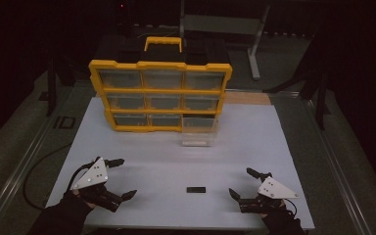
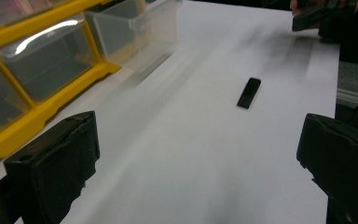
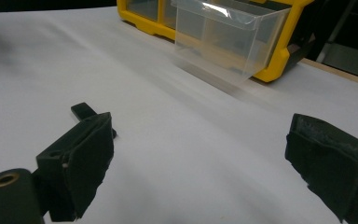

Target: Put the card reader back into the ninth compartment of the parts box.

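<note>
A small flat black block lies on the white tabletop near its front edge, between my two grippers; it also shows as a dark slab ahead of the left jaws and pokes out behind the left-hand jaw of the right gripper view. My left gripper rests at the front left, open and empty. My right gripper sits at the front right, open, nothing between its jaws. A yellow organiser with clear drawers stands at the back; its bottom-right drawer is pulled out.
The pulled-out clear drawer juts over the table ahead of the right gripper. The organiser's yellow frame runs close along the left gripper's left side. A metal stand stands beyond the table. Dark floor surrounds the table.
</note>
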`<state>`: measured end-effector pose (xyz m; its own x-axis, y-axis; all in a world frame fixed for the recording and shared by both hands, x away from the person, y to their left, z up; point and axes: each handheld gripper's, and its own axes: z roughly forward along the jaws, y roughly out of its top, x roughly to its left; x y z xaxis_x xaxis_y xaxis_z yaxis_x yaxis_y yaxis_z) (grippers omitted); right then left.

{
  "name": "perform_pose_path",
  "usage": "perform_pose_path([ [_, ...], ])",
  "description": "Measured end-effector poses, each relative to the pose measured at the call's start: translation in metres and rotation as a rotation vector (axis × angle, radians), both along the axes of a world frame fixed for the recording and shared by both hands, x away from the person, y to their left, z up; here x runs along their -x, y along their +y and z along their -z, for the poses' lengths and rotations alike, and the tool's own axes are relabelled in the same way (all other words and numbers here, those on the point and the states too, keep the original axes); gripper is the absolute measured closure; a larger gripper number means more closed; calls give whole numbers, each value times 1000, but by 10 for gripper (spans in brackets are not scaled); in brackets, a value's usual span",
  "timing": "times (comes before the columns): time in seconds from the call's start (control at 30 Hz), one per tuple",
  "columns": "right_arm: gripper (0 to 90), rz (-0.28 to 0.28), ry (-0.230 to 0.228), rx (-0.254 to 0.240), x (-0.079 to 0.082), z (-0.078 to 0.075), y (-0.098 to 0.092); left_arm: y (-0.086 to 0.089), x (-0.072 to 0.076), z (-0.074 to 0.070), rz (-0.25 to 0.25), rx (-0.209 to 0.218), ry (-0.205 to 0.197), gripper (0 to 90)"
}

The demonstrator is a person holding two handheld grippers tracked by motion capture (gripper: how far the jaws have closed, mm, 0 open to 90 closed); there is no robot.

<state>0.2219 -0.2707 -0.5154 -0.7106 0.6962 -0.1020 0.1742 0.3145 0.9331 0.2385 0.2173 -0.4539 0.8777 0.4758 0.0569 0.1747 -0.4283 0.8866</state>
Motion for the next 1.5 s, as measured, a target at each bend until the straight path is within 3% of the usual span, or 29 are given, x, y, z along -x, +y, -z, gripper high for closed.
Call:
perform_pose_path([
  [0.43, 80, -1, 4, -4, 1, 0, 0, -24, -13, -21, 62, -51, -3, 2],
  [0.63, 80, -4, 2, -13, 0, 1, 1, -39, -18, -26, 94, -71, 30, 2],
  [1.0, 80, 4, 9, -34, 0, 0, 1, -72, -25, -41, 154, -124, 10, 2],
  [1.5, 81, 1, 18, -42, 1, 0, 1, -107, -31, -40, 223, -172, 20, 2],
])
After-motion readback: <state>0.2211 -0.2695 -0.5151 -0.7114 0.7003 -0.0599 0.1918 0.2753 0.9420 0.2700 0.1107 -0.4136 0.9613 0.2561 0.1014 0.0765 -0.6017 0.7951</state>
